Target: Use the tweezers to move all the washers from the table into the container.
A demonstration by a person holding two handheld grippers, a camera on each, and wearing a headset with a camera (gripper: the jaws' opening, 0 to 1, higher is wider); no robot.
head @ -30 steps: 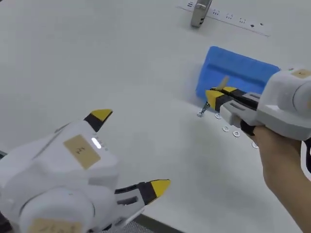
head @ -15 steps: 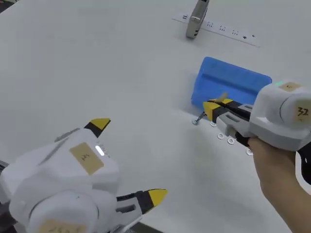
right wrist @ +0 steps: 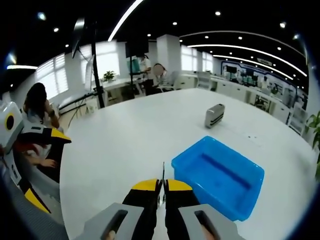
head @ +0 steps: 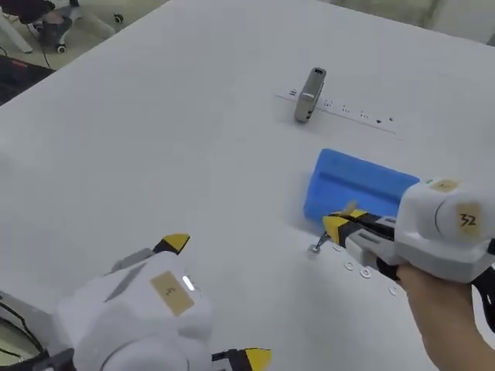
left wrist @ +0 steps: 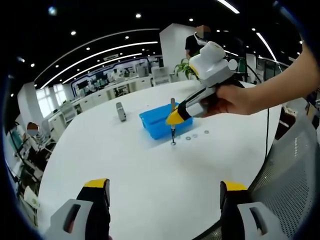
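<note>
RIGHT HAND AT WORK: The right gripper (head: 337, 226), its jaws pressed together on a pair of tweezers (head: 319, 243), aims the tool's tip steeply down at the white table (head: 193, 154), just ahead of and below the jaws. The tweezers' long axis carries on from the line of the jaws, slanting forward and down. At least three washers (head: 365, 272) lie in a loose row on the table. They are not ahead of the jaws but behind the tip, trailing back under the gripper's body toward the hand (head: 437, 317); the nearest lies just beside the tip. Whether the tip grips a washer is too small to tell. The blue container (right wrist: 220, 179) sits open-topped, near, ahead of the jaws and off to their right in the right gripper view. The left gripper (left wrist: 164, 187) hangs well apart, jaws spread wide and holding nothing, with the washers far out in front of it, so the right gripper is much the nearer. The coming move looks a short one: pinch a washer at the tip, then carry it forward and right over the container's near wall
</note>
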